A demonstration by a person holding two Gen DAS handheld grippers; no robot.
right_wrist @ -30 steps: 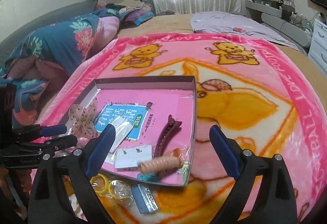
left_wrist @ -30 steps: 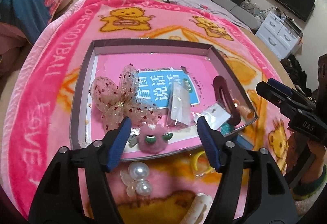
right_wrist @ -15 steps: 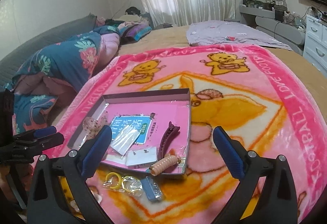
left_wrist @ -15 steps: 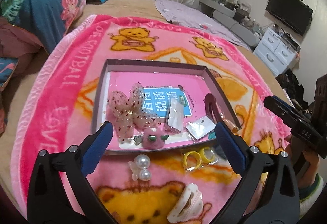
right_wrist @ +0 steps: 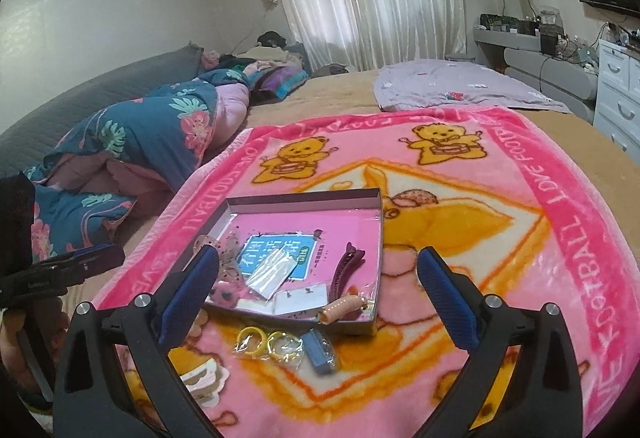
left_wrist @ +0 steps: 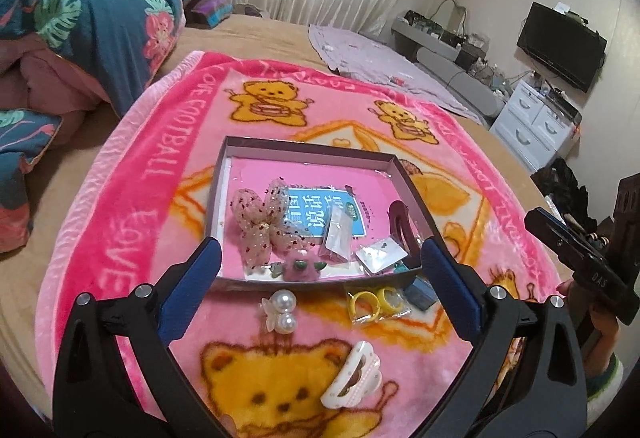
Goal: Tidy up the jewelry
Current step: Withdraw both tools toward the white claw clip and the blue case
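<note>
A shallow box (left_wrist: 308,152) (right_wrist: 304,198) lies on the pink blanket. It holds a tulle bow (left_wrist: 262,224), a fuzzy pink clip (left_wrist: 300,268), a clear packet (left_wrist: 338,234), an earring card (left_wrist: 380,256), a maroon hair clip (right_wrist: 347,270) and a peach spiral clip (right_wrist: 340,312). In front of the box lie a pearl clip (left_wrist: 282,312), a bag of yellow rings (left_wrist: 374,304) (right_wrist: 268,346), a blue item (right_wrist: 318,352) and a white claw clip (left_wrist: 354,378). My left gripper (left_wrist: 320,290) is open and empty above these. My right gripper (right_wrist: 316,298) is open and empty above the box's near edge.
The pink bear blanket (right_wrist: 500,198) covers a bed. A blue floral quilt (left_wrist: 80,22) is heaped at the left. A grey cloth (right_wrist: 452,86) lies behind. White drawers (left_wrist: 536,122) and a TV (left_wrist: 560,44) stand at the right.
Both grippers have pulled back and up from the box. The left gripper's jaws have opened wider. The fuzzy pink clip lies in the box.
</note>
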